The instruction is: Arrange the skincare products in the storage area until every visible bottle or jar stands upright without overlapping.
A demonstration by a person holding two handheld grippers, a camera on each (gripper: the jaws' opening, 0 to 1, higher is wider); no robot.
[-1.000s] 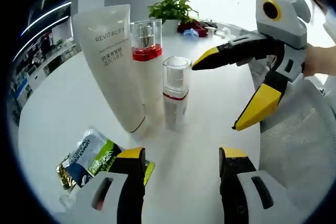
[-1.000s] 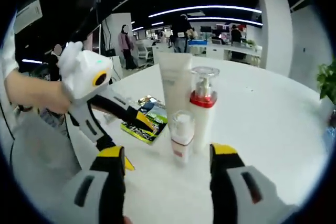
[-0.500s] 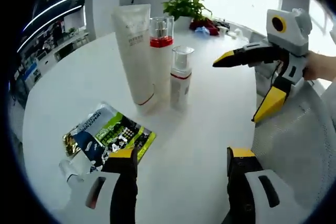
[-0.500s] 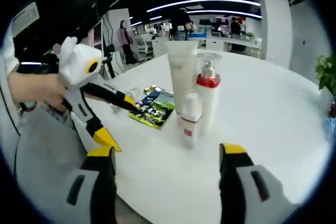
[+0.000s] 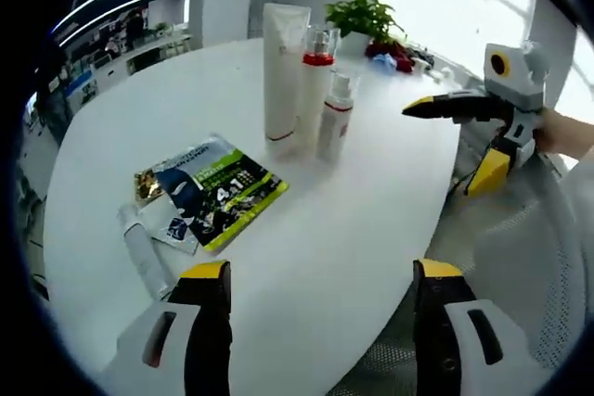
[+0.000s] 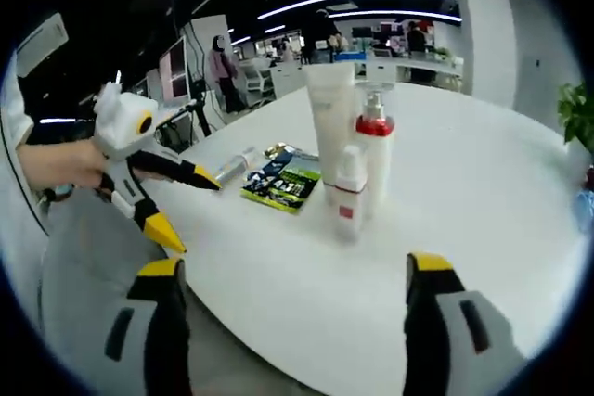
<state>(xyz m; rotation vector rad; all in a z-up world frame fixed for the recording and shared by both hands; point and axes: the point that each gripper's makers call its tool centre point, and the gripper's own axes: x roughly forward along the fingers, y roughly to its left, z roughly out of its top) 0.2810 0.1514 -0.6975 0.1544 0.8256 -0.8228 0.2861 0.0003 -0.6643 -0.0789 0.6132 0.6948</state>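
1. Both claws are wide open and hold nothing. The left gripper hangs over the near edge of the big round white table, and its yellow-tipped jaws touch nothing. The right gripper hangs off the table edge too, jaws far apart.
2. Three things already stand up close together near the middle of the table: the tall white squeeze tube, the white pump bottle with the red collar, and the small white spray bottle with a red band. They stand very close; I cannot tell if they touch.
3. The flat green and blue sachet packs lie on the table, one over another.
4. The thin clear tube with a silver end lies on its side just beside the packs.
5. I think the standing-up step is nearly done. The lying tube may be next: the left gripper is nearest, so it should go down, pinch it, and stand it apart.
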